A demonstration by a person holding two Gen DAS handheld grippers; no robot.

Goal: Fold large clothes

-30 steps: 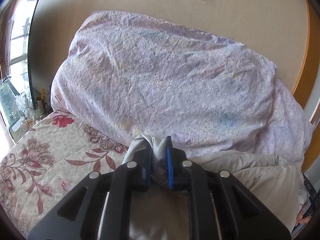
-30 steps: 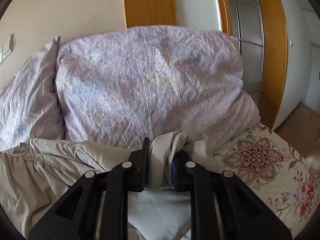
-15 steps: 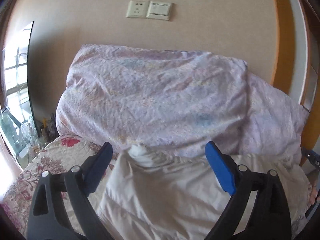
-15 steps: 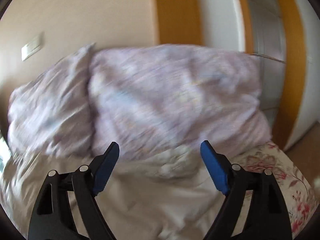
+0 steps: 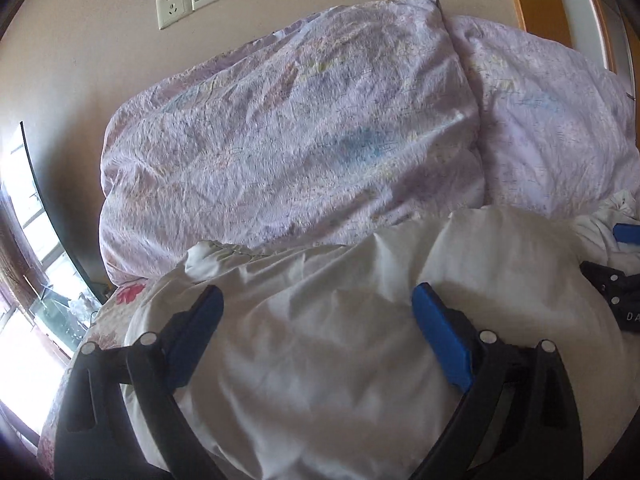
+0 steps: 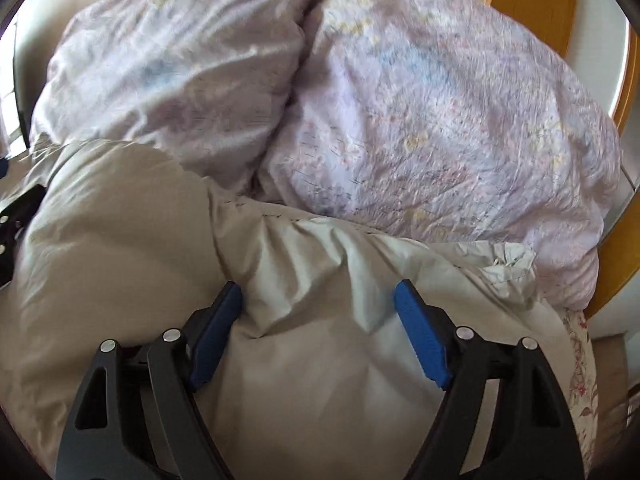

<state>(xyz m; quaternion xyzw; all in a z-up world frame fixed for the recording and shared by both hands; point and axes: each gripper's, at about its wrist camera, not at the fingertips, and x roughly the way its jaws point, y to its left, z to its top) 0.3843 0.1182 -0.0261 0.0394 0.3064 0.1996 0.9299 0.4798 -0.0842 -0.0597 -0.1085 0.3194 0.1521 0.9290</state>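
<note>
A large pale beige garment (image 5: 320,360) lies bunched on the bed, its far edge against the pillows. In the left wrist view my left gripper (image 5: 316,292) stands open just over the cloth, the blue pads wide apart and pressing on nothing. Part of my other gripper shows at the right edge of that view. In the right wrist view the same garment (image 6: 312,380) fills the lower half. My right gripper (image 6: 318,288) is open above a ridge of folds, its jaws closing slightly, with cloth below them but not pinched.
Two crumpled lilac pillows (image 5: 300,140) (image 6: 440,120) lean on the wall behind the garment. A floral bedsheet (image 5: 116,304) (image 6: 580,360) shows at both sides. A wall socket and switch (image 5: 172,8) sit above, a wooden door frame (image 6: 532,0) at the right.
Both grippers were shut on bunched corners of the garment a second ago. They have let go, opened wide, rolled and drawn back, and the cloth has dropped onto the bed.
</note>
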